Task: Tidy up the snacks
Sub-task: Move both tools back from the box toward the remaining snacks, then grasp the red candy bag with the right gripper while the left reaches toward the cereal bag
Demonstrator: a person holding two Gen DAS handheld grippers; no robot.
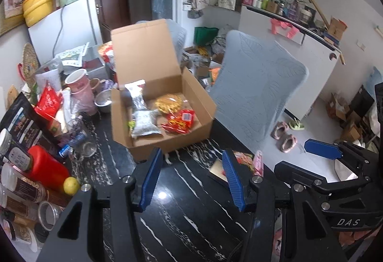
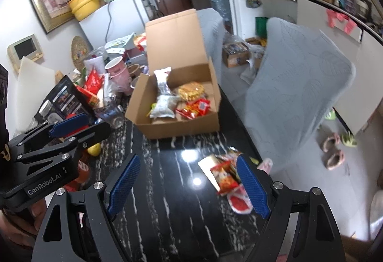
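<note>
An open cardboard box [image 1: 172, 139] [image 2: 182, 128] stands on the black marbled table with its lid up. Inside lie silver packets [image 1: 143, 120], a yellow snack bag [image 1: 167, 102] and red packets [image 1: 179, 120]. Loose snack packets [image 2: 223, 177] [image 1: 243, 159] lie near the table's right edge. My left gripper [image 1: 191, 180] is open above bare table in front of the box, with nothing between its fingers. My right gripper [image 2: 189, 186] is open wide, its right finger just beside the loose packets. Each wrist view also shows a blue pad [image 1: 323, 149] [image 2: 69, 123] of the other gripper.
Clutter crowds the table's left side: a red bottle [image 1: 45, 163], a lemon [image 1: 71, 185], jars, a glass mug [image 1: 83, 144], a pink cup [image 1: 76, 82]. A grey covered chair [image 1: 258, 94] [image 2: 299, 84] stands at the table's right edge. Slippers [image 1: 284, 137] lie on the floor.
</note>
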